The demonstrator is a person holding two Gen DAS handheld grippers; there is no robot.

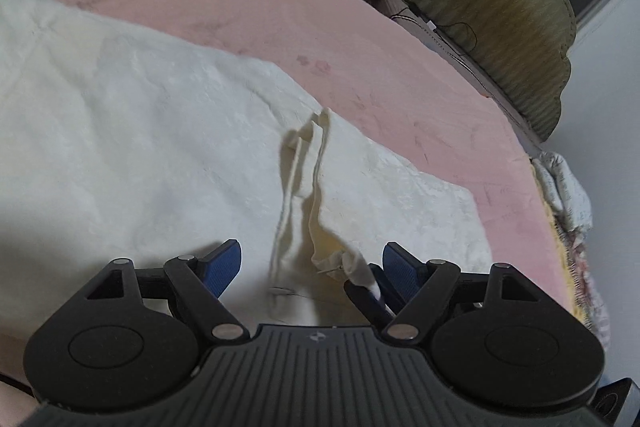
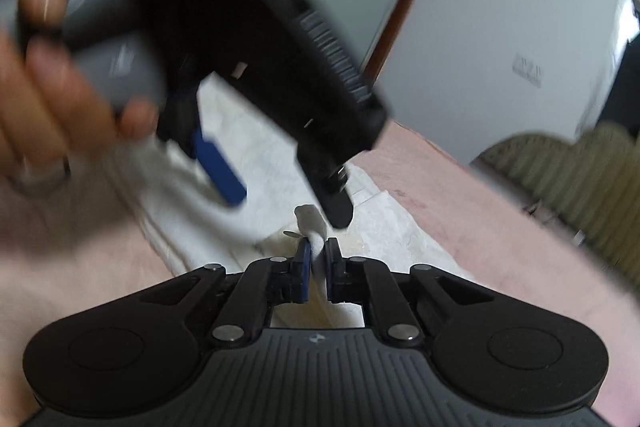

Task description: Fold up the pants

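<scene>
White pants [image 1: 140,131] lie spread on a pink bed [image 1: 248,11]. A raised ridge of cloth [image 1: 308,183] runs toward my left gripper [image 1: 312,263], which is open above it with blue pads [image 1: 222,267] wide apart. My right gripper [image 2: 317,261] is shut on a pinched bit of the white pants [image 2: 310,223] and also shows in the left wrist view [image 1: 370,293], beside the left gripper's right finger. The left gripper [image 2: 280,203] appears blurred in the right wrist view, held by a hand [image 2: 44,95].
An olive padded headboard [image 1: 492,11] stands at the bed's far side against a white wall. A patterned quilt [image 1: 568,195] hangs at the bed's right edge. Bare pink sheet [image 2: 480,227] lies right of the pants.
</scene>
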